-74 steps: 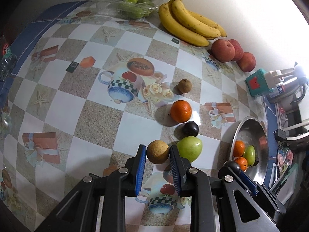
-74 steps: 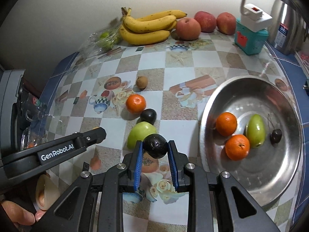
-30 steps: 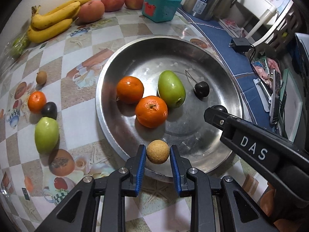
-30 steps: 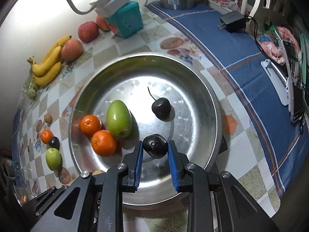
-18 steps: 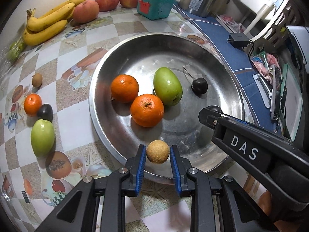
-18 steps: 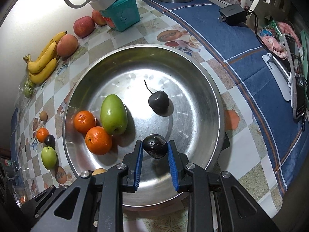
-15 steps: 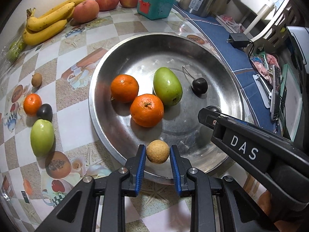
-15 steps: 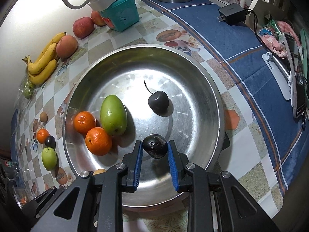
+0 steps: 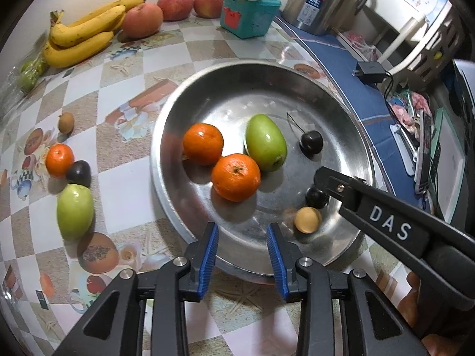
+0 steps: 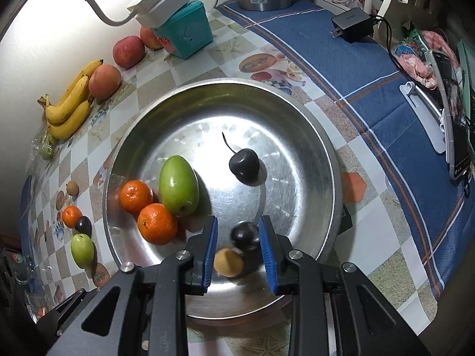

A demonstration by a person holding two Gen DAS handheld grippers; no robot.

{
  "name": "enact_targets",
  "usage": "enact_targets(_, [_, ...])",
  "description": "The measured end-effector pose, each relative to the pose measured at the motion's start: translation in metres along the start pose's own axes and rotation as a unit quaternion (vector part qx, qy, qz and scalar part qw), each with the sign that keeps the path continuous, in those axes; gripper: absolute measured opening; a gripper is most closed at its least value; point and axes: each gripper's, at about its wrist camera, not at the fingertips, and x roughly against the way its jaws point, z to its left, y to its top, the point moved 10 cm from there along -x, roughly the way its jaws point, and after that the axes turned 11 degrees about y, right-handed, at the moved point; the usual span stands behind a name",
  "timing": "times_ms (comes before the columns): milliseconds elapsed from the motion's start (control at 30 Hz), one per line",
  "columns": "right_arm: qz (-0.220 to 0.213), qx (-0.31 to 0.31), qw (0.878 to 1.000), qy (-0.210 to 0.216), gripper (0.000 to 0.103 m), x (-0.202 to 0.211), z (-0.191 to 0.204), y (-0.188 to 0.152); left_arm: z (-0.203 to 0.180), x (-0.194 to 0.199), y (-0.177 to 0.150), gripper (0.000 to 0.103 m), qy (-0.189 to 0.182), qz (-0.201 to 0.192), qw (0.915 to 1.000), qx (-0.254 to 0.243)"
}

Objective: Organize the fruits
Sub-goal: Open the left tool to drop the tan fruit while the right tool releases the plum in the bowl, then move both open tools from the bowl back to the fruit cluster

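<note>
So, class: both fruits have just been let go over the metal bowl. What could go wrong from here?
1. The tan fruit and dark fruit look blurred, probably rolling; they may knock each other or the oranges.
2. The dark fruit sits between the right hand-held gripper's open jaws; lifting carelessly could nudge it.
3. Four fruits wait beside the bowl; reaching over could bump them.

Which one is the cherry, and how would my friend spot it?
Find the big round silver metal bowl on the checked tablecloth. Inside it, apart from the oranges and green fruit, sits the small dark cherry. Only it has a thin curved stem; the other dark round fruit has none.
</note>
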Motion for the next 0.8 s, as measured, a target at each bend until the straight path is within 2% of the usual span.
enact_targets(167, [-0.008,-0.003,1.000,0.004,0.030,0.005,0.002,0.001,0.020,0.008,0.005,0.038,0.008,-0.008,0.9996,0.026])
enact_targets(367, [-0.007,0.002,1.000,0.009,0.029,0.005,0.006,0.002,0.059,0.017,0.012,0.040,0.023,-0.014,0.9960,0.085])
enact_targets(500, [-0.002,0.012,1.000,0.013,0.029,0.002,0.013,0.000,0.091,0.016,0.009,0.045,0.051,-0.001,0.9901,0.131])
enact_targets(633, [0.002,0.025,1.000,0.015,0.029,-0.001,0.022,-0.002,0.120,0.017,0.004,0.044,0.054,0.008,0.9828,0.177])
enact_targets(800, [0.006,0.046,0.999,0.019,0.029,-0.003,0.034,-0.005,0.149,0.026,0.000,0.045,0.056,0.000,0.9733,0.223])
